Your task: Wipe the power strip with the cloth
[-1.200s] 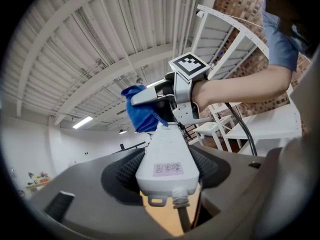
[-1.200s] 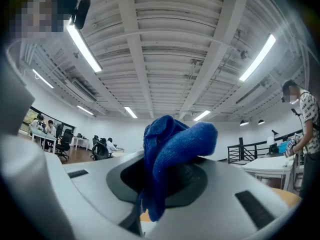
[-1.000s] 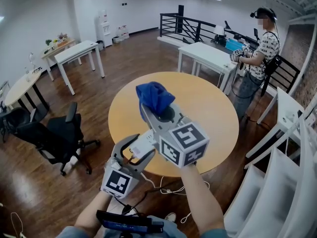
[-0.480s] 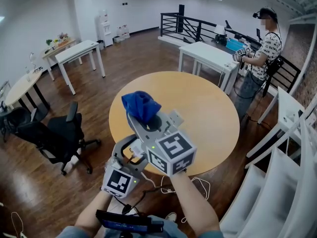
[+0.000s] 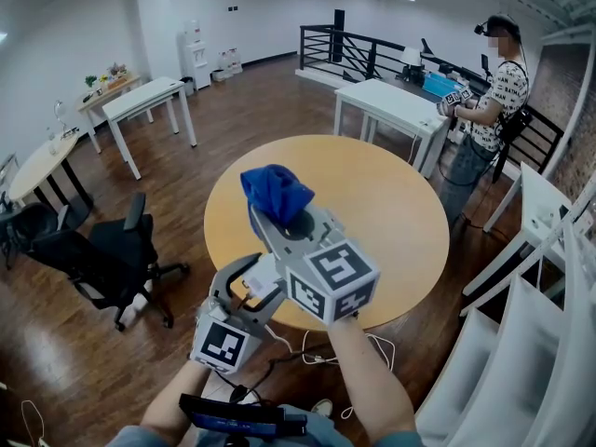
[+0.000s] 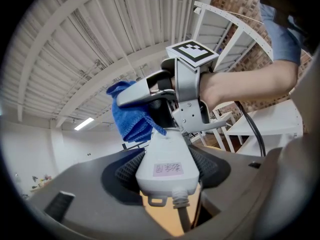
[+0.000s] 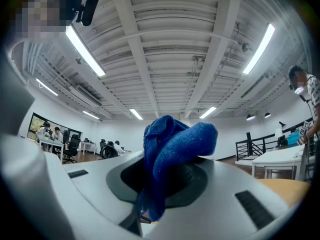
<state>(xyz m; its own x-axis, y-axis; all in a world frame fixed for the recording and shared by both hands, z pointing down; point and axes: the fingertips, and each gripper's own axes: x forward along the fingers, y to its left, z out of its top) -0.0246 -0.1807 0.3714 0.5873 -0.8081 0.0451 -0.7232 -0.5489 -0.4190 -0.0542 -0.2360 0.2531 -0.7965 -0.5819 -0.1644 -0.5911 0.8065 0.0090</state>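
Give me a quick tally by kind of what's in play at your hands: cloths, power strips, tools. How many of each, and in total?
blue cloth: 1
power strip: 1
tools (left tool, right tool): 2
Total: 4

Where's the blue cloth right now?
In the head view the blue cloth sits centre frame, bunched in the right gripper above the round table, just past the far end of the power strip held by the left gripper.
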